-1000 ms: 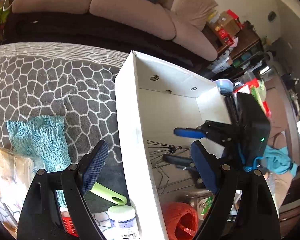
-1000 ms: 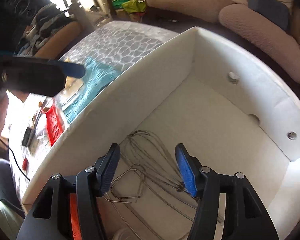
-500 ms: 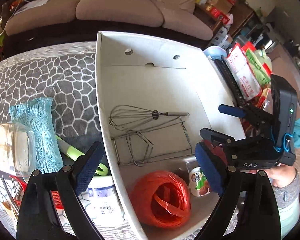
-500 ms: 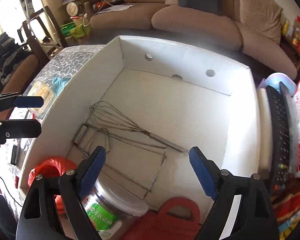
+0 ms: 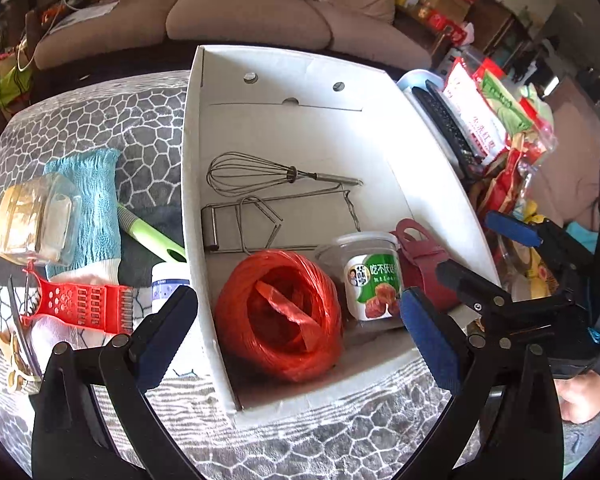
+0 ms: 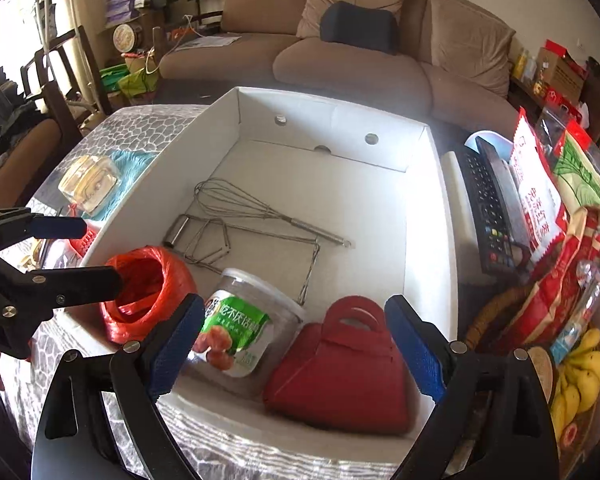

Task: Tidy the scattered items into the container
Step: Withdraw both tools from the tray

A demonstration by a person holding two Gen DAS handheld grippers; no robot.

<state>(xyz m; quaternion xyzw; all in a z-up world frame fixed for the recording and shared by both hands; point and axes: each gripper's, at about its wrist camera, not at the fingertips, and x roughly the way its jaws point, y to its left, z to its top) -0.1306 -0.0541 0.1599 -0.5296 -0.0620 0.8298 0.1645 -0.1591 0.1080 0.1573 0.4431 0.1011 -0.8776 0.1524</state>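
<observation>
Your left tool and right tool are both empty, jaws still spreading, nothing between the pads, which suits hands freed to fetch more. The white box lies just beyond them at twelve o'clock, already holding a whisk, red twine and a jar. At nine o'clock on the table, the red grater and teal cloth wait outside.

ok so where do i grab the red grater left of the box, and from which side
Take the red grater across its narrow waist near the handle end, coming from above with the left tongs. It lies flat on the cloth, so only its long side edges can be pinched.
</observation>
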